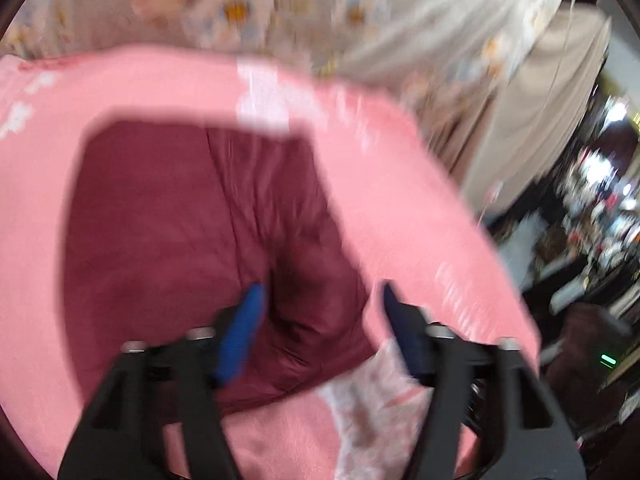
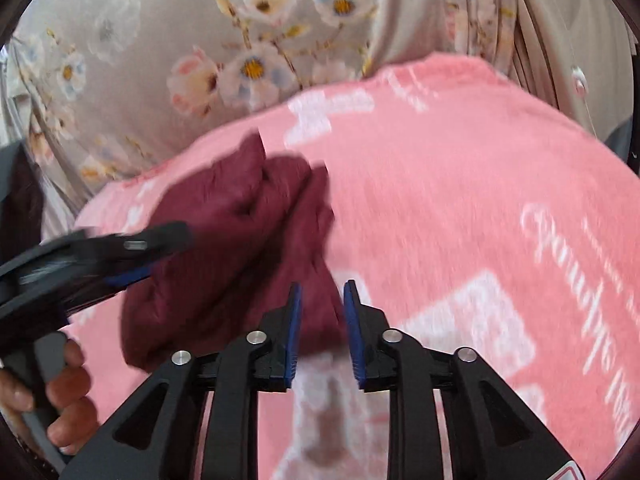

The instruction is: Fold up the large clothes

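Left wrist view
My left tool [image 1: 320,300]: its jaws stood wide, blue pads well apart, nothing between them.
Maroon garment [image 1: 192,232]: it lay in a folded, roughly square bundle on the pink blanket [image 1: 420,208], directly under my left tool and ahead of it.
Pink blanket: it ringed the garment on every side, with white patterns near the garment's far edge.
Floral cloth [image 1: 248,4]: it hung beyond the blanket, past the garment's far side; the picture was blurred there.

Right wrist view
My right tool [image 2: 320,320]: its jaws stood narrow, with a small gap; the garment's near edge [image 2: 320,312] showed in the gap, but I could not tell whether the pads touched it.
Maroon garment [image 2: 224,248]: it lay bunched on the blanket [image 2: 460,184], ahead and to the left of my right tool.
My left tool [image 2: 132,264]: it hung over the garment's left edge, blurred.
My left hand [image 2: 60,392]: it gripped that tool's handle, left of the garment.
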The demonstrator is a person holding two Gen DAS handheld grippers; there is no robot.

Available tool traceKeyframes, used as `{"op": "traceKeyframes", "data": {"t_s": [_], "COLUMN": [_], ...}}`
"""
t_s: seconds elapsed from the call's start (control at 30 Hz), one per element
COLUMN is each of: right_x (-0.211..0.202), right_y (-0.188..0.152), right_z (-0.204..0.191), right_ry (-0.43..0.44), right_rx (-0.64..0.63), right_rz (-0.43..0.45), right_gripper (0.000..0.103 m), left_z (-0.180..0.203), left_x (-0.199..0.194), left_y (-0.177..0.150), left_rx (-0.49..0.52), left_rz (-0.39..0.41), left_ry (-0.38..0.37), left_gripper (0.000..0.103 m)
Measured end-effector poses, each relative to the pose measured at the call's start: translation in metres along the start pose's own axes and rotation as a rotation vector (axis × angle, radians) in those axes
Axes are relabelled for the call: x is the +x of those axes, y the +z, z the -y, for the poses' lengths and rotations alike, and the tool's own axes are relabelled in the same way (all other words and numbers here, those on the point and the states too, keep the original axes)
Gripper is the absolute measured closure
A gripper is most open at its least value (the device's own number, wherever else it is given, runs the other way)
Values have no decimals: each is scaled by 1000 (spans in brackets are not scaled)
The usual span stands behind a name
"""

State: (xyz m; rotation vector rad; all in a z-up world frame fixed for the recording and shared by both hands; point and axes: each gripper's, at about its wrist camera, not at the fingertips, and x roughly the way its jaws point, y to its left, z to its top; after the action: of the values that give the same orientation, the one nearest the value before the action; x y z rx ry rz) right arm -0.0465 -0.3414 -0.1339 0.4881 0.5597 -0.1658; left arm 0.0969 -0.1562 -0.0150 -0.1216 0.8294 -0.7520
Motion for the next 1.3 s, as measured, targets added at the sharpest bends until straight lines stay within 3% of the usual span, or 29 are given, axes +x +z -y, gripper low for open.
{"op": "traceKeyframes", "data": {"t_s": [0.07, 0.13, 0.2, 0.27, 0.4, 0.5, 0.53, 0.6, 0.63, 0.7, 0.77, 0.83, 0.97, 1.3], "right_x": [2, 8, 17, 34, 91, 140, 157, 179, 182, 176, 168, 170, 188, 215], "right_y": [27, 56, 84, 108, 142, 144, 142, 135, 132, 130, 130, 124, 110, 95], "right_z": [-6, -16, -31, -49, -72, -76, -78, -80, -80, -72, -64, -53, -32, -18], "right_ry": [63, 139, 182, 183, 124, 65, 45, 45, 34, 16, -71, -117, -131, -89], "right_rx": [38, 74, 91, 106, 198, 257, 264, 233, 220, 203, 142, 124, 110, 57], "right_rz": [28, 50, 66, 64, -23, -142, -192, -260, -269, -216, -139, -119, -135, -130], "right_gripper": [61, 59, 53, 42, 38, 38, 41, 89, 99, 99, 99, 99, 99, 99], "left_z": [-9, -27, -46, -61, -94, -117, -122, -127, -126, -124, -122, -123, -120, -118], "left_x": [-27, -50, -56, -49, -15, 16, 26, 41, 49, 66, 85, 103, 141, 168], "left_y": [17, 39, 63, 80, 107, 118, 118, 110, 107, 108, 108, 107, 94, 77], "left_rx": [-7, -47, -77, -88, -114, -139, -147, -146, -145, -131, -124, -140, -136, -53], "left_rz": [89, 170, 208, 202, 128, 59, 35, -2, -16, -44, -61, -83, -122, -73], "left_ry": [46, 90, 203, 296, 407, 453, 458, 459, 460, 456, 465, 463, 470, 544], "left_gripper": [29, 23, 23, 23, 23, 23, 23, 23, 23, 23, 23, 23, 23, 10]}}
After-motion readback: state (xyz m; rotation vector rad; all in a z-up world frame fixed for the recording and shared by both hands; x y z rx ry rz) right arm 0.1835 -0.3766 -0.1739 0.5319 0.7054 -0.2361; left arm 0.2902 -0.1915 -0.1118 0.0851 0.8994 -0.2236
